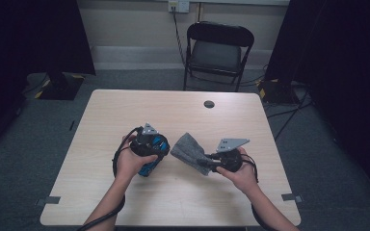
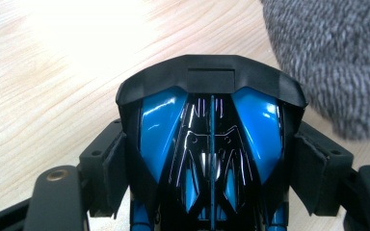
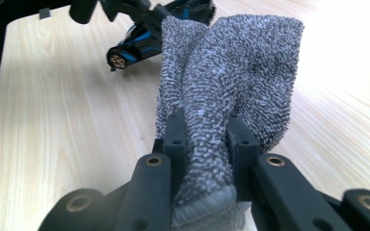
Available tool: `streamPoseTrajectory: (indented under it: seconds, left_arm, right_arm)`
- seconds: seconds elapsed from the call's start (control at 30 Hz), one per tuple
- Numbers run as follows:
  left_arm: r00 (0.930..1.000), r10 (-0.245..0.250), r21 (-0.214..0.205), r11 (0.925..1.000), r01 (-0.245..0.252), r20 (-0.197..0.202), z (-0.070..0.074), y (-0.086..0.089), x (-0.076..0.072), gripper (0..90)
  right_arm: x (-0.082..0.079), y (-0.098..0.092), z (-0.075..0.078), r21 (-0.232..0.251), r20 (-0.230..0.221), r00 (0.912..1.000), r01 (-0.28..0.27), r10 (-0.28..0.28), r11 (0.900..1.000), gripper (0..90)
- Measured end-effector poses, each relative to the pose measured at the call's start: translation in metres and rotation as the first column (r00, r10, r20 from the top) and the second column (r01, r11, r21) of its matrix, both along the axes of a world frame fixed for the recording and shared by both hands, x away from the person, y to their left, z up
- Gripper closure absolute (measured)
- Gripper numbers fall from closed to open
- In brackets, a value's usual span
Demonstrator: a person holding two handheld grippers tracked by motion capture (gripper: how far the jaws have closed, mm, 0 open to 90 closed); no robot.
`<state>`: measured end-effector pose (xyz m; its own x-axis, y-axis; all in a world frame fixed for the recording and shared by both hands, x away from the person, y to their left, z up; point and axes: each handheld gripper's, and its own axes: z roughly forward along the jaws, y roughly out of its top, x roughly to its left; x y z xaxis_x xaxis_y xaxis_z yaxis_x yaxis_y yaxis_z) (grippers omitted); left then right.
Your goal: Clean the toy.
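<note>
Left gripper [image 1: 155, 144], jaws clamped on either side of a glossy blue-and-black toy car [image 2: 211, 144], held over the middle of the pale wooden worktop [image 1: 183, 192]. Right gripper [image 3: 204, 137], jaws pinching a fuzzy grey knitted sock [image 3: 231, 67], raised just right of the car, close beside it.

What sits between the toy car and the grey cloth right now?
Nothing but a narrow strip of bare table: the high view shows the blue and black toy car and the grey cloth close together, and I cannot tell whether they touch.
</note>
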<state>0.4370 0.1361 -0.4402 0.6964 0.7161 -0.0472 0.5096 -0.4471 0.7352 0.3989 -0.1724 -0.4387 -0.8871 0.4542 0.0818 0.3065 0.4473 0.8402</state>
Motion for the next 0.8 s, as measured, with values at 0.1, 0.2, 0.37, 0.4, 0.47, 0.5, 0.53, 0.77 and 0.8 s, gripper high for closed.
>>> streamPoseTrajectory:
  seconds: [0.1, 0.2, 0.37, 0.4, 0.47, 0.5, 0.53, 0.77, 0.8]
  left_arm:
    - [1.0, -0.006, -0.004, 1.0, 0.006, 0.005, 0.001, -0.002, -0.001, 25.6]
    - [0.9999, -0.007, 0.0, 1.0, 0.007, 0.012, 0.003, -0.003, -0.001, 25.6]
    - [0.9998, -0.017, -0.001, 0.9998, 0.017, 0.007, 0.003, -0.007, -0.002, 25.6]
    - [0.9998, -0.017, -0.001, 0.9998, 0.017, 0.007, 0.003, -0.007, -0.002, 25.6]
    - [0.9997, -0.023, 0.001, 0.9997, 0.023, 0.009, 0.003, -0.008, -0.002, 25.6]
    - [0.9997, -0.023, 0.0, 0.9997, 0.023, 0.009, 0.003, -0.008, -0.002, 25.6]
    - [0.9997, -0.023, 0.0, 0.9997, 0.023, 0.009, 0.003, -0.008, -0.002, 25.6]
    - [0.999, -0.044, -0.013, 0.9989, 0.044, 0.007, 0.006, -0.012, -0.005, 25.6]
    - [0.9989, -0.045, -0.018, 0.9988, 0.046, 0.008, 0.006, -0.013, -0.005, 25.6]
  right_arm:
    - [0.003, -0.006, 0.001, 0.001, -0.003, 0.9997, 0.026, -0.026, 0.9997, 74.8]
    - [0.007, -0.011, 0.002, 0.004, -0.006, 0.999, 0.045, -0.045, 0.999, 74.8]
    - [0.018, -0.019, 0.009, 0.005, -0.002, 0.9943, 0.106, -0.106, 0.9943, 74.7]
    - [0.018, -0.019, 0.009, 0.005, -0.002, 0.9943, 0.106, -0.106, 0.9943, 74.7]
    - [0.026, -0.02, 0.013, -0.001, -0.002, 0.9916, 0.129, -0.129, 0.9916, 74.7]
    - [0.028, -0.019, 0.014, -0.003, -0.001, 0.9908, 0.135, -0.135, 0.9908, 74.7]
    - [0.031, -0.019, 0.014, -0.001, -0.005, 0.99, 0.141, -0.141, 0.99, 74.7]
    - [0.045, -0.01, 0.016, -0.003, -0.011, 0.9841, 0.177, -0.177, 0.9841, 74.7]
    - [0.046, -0.008, 0.016, -0.006, -0.009, 0.9838, 0.179, -0.179, 0.9838, 74.7]
